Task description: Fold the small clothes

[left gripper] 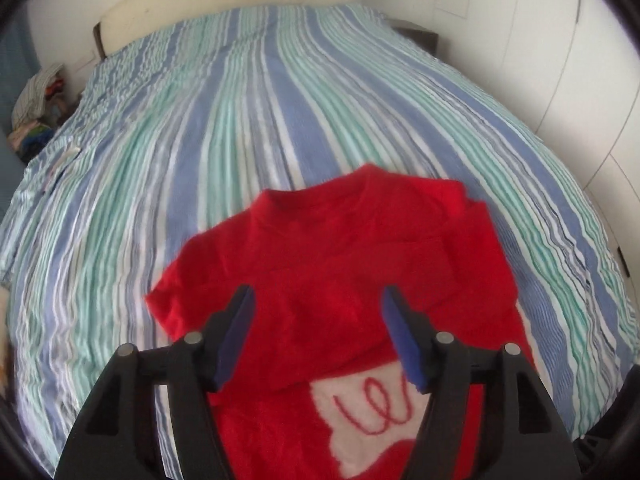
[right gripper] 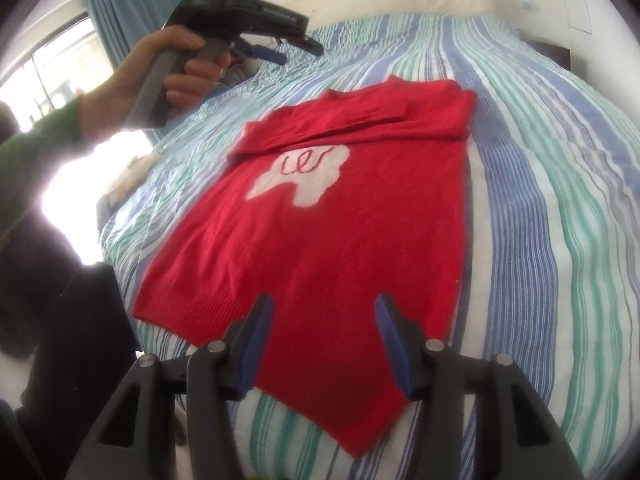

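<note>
Right tool [right gripper: 324,300], nearest the lens in the right wrist view: fingers spread, nothing between the pads, hovering over the hem of the red sweater [right gripper: 320,232]. The sweater lies flat on the striped bedspread [right gripper: 540,200], front up, its long axis running from the hem close to the bed's near edge to the collar farther up the bed, roughly along the stripes. Both sleeves are folded across the chest, just above a white patch [right gripper: 304,172] with red looped stitching.

Left tool [left gripper: 318,300]: fingers spread and empty, above the chest and patch in its own view; in the right wrist view it is held up in a hand [right gripper: 160,72] with a green sleeve [right gripper: 32,160], left of the collar end and clear of the sweater.

Bare bedspread surrounds the sweater to the right and beyond the collar as far as the cream headboard [left gripper: 224,4]. The left bed edge lies close to the sweater's side.

A heap of clothes [left gripper: 36,108] beside the bed's far left corner is too small to make out. The hem is cut off in the left wrist view; window glare washes out the bedside at left.
</note>
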Motion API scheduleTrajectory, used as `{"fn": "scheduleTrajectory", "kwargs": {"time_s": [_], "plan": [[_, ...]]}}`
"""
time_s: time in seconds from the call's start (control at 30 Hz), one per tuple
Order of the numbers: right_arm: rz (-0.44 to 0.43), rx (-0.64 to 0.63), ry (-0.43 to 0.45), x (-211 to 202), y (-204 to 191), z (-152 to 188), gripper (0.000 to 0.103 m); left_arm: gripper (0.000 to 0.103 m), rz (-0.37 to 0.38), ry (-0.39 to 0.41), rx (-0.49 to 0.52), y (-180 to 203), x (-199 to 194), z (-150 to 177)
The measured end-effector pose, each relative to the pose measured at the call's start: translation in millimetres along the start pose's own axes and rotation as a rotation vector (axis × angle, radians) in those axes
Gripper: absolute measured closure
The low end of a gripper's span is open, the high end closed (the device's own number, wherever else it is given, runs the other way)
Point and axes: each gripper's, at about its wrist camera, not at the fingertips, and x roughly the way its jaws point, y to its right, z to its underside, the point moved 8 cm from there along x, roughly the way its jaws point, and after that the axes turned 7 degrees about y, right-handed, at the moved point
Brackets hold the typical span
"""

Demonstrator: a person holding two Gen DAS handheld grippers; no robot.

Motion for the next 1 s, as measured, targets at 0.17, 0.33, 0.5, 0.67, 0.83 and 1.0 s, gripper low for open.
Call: {"fn": "scheduleTrajectory", "kwargs": {"time_s": [0.17,0.33,0.5,0.67,0.83,1.0], "plan": [[-0.011,0.030,-0.003,7.0,6.5,-4.1,0.050,0.022,-0.013,-0.011,-0.202,-91.3,-20.8,64.4],[-0.012,0.067,-0.019,13.9,11.4,-1.8,0.050,0.021,0.010,-0.093,-0.173,-107.9,-12.9,118.0],[0.004,0.053,-0.051,20.2,8.7,5.7,0.050,0.028,-0.147,-0.094,-0.042,-92.4,24.1,130.6],[-0.047,0.059,-0.035,5.8,0.9,-15.0,0.050,0.052,-0.177,-0.038,-0.389,-128.2,47.5,142.3],[-0.071,0.166,0.021,3.0,23.2,-100.0,0.050,0.052,-0.166,0.030,-0.454,-127.2,45.0,155.5],[-0.142,0.521,-0.014,83.3,78.8,-171.8,0.050,0.051,-0.184,0.042,-0.426,-123.3,46.3,160.2]]}}
